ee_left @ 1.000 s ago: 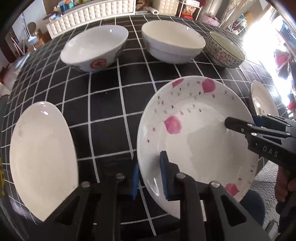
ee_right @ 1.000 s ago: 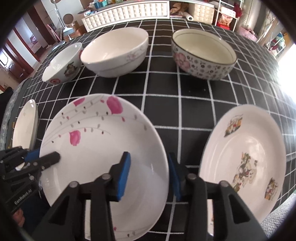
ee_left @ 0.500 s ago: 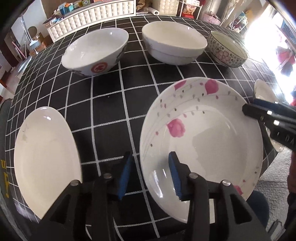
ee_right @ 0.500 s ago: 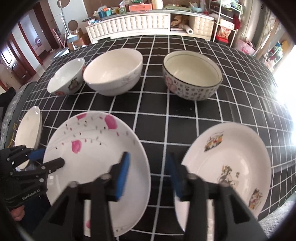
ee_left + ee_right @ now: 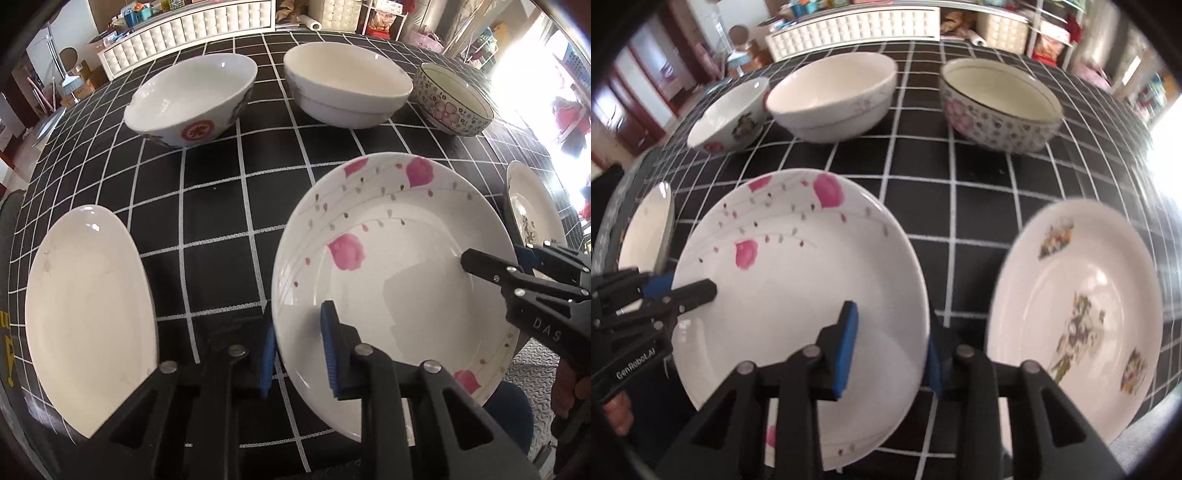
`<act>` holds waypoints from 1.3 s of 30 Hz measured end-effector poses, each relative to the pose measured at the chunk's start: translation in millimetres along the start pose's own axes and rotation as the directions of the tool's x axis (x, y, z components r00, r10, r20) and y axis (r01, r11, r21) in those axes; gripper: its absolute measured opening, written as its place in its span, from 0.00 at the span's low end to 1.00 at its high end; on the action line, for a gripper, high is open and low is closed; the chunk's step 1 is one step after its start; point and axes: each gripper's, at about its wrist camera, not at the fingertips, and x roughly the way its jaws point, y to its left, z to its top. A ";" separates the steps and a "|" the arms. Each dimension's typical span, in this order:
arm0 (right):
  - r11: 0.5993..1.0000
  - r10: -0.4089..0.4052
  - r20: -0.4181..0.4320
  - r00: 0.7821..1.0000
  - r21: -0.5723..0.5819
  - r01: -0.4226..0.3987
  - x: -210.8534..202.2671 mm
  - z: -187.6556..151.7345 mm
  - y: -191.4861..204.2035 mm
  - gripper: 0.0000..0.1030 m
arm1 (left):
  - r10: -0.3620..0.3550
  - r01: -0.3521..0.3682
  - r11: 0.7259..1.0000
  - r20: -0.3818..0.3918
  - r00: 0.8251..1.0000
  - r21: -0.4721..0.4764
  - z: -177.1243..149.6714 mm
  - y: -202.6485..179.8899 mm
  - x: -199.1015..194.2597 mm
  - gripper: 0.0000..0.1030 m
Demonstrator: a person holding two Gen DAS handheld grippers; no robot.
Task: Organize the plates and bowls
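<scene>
**Two Grippers, One Flowery Plate**

While the pink flower plate (image 5: 391, 258) sits near the front edge of the black checked table (image 5: 218, 206), both grippers have just been closing on its rim. The left gripper (image 5: 299, 354) pinches the plate's left edge, one blue pad inside and one outside. The right gripper (image 5: 890, 354) does the same on the plate's right edge (its outer pad is partly hidden, so how hard it squeezes is hard to tell).

Left of the flower plate lies a plain white plate (image 5: 88, 314). Right of it lies a picture plate (image 5: 1075, 310). Behind it stand three bowls: the red-mark bowl (image 5: 192, 103), the white bowl (image 5: 347, 85) and the dotted bowl (image 5: 452, 99).

I think the plate could slip, because the rim is thin, smooth and slanted. If one hand lifts faster, the plate could tip, slide out, and bang a plate beside it.
</scene>
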 end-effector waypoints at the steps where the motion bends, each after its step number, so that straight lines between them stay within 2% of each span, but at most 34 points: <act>1: 0.999 0.000 -0.002 1.000 0.037 0.000 -3.5 -0.5 -3.0 0.31 | -0.006 0.006 1.000 -0.002 1.000 -0.006 -0.4 1.2 -0.5 0.18; 5: 0.993 -0.021 -0.005 1.000 0.115 0.022 -14.4 -2.6 -5.5 0.29 | -0.023 0.023 0.999 -0.004 1.000 -0.024 -7.7 9.1 -9.2 0.14; 10: 0.990 0.014 0.016 1.000 0.140 -0.016 -39.6 -0.8 4.6 0.25 | -0.053 0.055 0.997 0.034 0.998 -0.060 -8.8 30.8 -33.6 0.12; 14: 0.988 0.042 0.047 0.998 0.145 -0.048 -57.9 4.0 21.8 0.25 | -0.025 0.030 0.998 0.087 0.996 -0.060 -9.3 50.9 -63.1 0.12; 18: 0.989 0.090 0.066 0.994 0.108 -0.097 -68.2 18.7 57.2 0.25 | 0.003 0.011 0.992 0.108 0.994 -0.127 -14.4 87.3 -81.6 0.12; 23: 0.989 0.139 0.055 0.989 0.048 -0.142 -53.1 33.3 110.2 0.25 | 0.063 -0.041 0.980 0.113 0.992 -0.194 -29.8 136.3 -97.6 0.12; 27: 0.980 0.200 0.017 0.980 0.008 -0.200 -31.9 38.3 144.4 0.25 | 0.106 -0.077 0.958 0.094 0.990 -0.275 -41.1 171.3 -99.2 0.12; 34: 0.973 0.222 -0.048 0.974 -0.049 -0.225 7.9 55.4 189.8 0.25 | 0.122 -0.094 0.935 0.060 0.991 -0.343 -62.0 222.9 -89.8 0.12; 39: 0.976 0.202 -0.064 0.977 -0.071 -0.206 15.3 60.6 202.7 0.25 | 0.130 -0.103 0.931 0.053 0.990 -0.351 -61.2 236.2 -82.5 0.13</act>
